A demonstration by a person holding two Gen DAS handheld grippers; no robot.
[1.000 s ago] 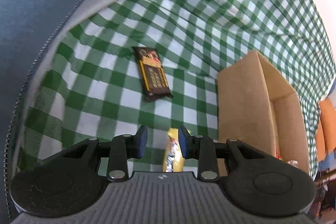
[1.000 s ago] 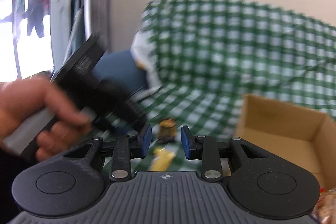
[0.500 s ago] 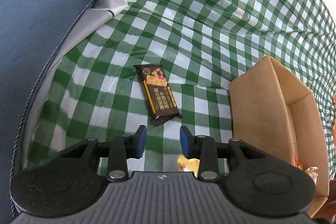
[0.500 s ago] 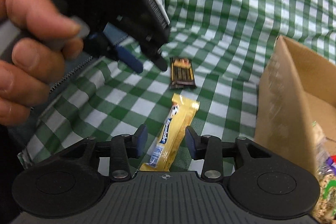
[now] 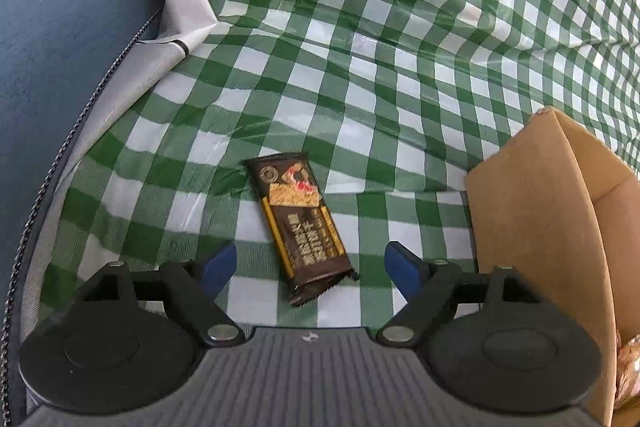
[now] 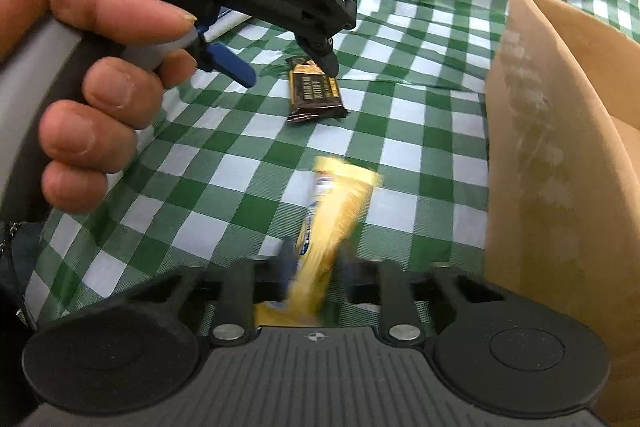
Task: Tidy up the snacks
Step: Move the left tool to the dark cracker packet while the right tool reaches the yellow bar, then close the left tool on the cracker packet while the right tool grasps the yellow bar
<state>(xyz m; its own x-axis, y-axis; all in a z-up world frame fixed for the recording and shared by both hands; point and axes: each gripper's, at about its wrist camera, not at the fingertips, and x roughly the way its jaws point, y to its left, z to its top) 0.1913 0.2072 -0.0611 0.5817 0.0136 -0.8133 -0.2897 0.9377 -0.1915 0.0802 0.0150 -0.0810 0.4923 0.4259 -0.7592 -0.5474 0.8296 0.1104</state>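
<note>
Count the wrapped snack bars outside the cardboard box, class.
2: a dark chocolate bar lying on the checked cloth, and a yellow bar clamped in the right gripper. Others may be hidden.

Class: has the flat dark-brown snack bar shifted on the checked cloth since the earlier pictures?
No. The dark-brown snack bar lies on the same squares of the green-checked cloth, left of the cardboard box; only the camera approached.

Snack bar (image 5: 302,227) lies on the tablecloth (image 5: 360,67), left of the box (image 5: 536,247).
</note>
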